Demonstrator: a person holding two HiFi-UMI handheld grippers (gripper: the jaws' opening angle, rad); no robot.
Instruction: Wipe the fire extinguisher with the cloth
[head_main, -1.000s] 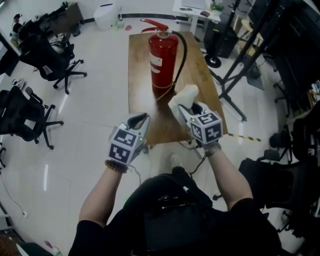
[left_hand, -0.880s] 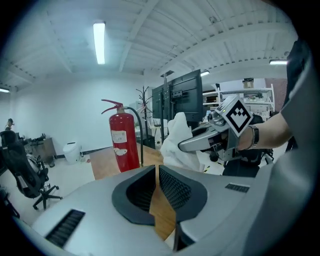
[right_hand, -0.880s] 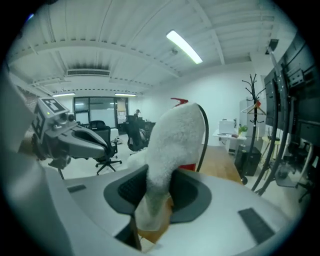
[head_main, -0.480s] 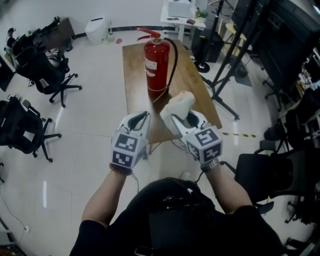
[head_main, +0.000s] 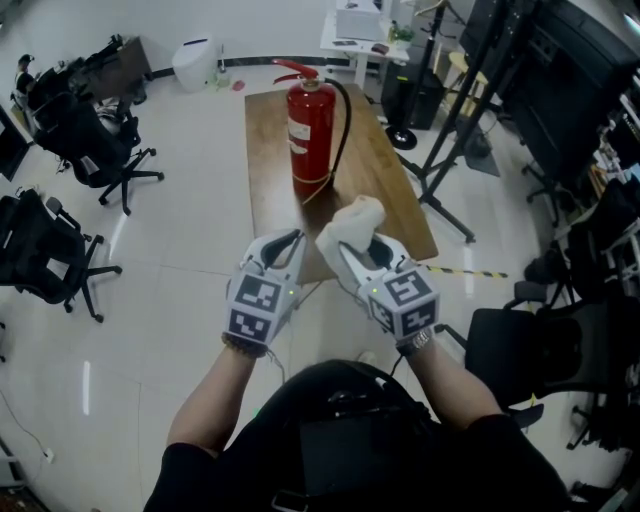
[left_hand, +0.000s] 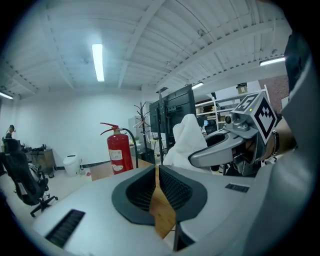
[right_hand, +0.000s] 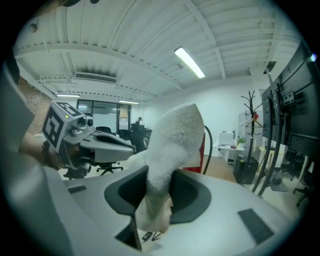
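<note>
I'm pulling both tools back and upward from the counter (head_main: 268, 160). A second ago the right tool (head_main: 362, 243) was reaching in over the wood with the cloth (head_main: 350, 222) close to the foot of the fire extinguisher (head_main: 312, 125). Now both tools are hanging over the counter's near edge, and the cloth is sitting well apart from the red cylinder.

The grip itself isn't changing. The right tool is clamping the white cloth between its pads, with a thick fold standing up out of the jaws and a bit trailing below. The left tool (head_main: 283, 243) is riding just beside it, closed tight on nothing, with only a sliver of counter showing past its pads.

The extinguisher is standing upright near the middle of the counter, its black hose (head_main: 345, 120) arching over from the valve and down its right side toward the base. Nothing is touching it.

So, as I'm reading it, no wiping is going on at this instant — the cloth is ready in the tool but out of reach of the cylinder. To get a stroke in, I'd be carrying the right tool forward again past the near edge. The left tool would need opening before it could steady the body.
</note>
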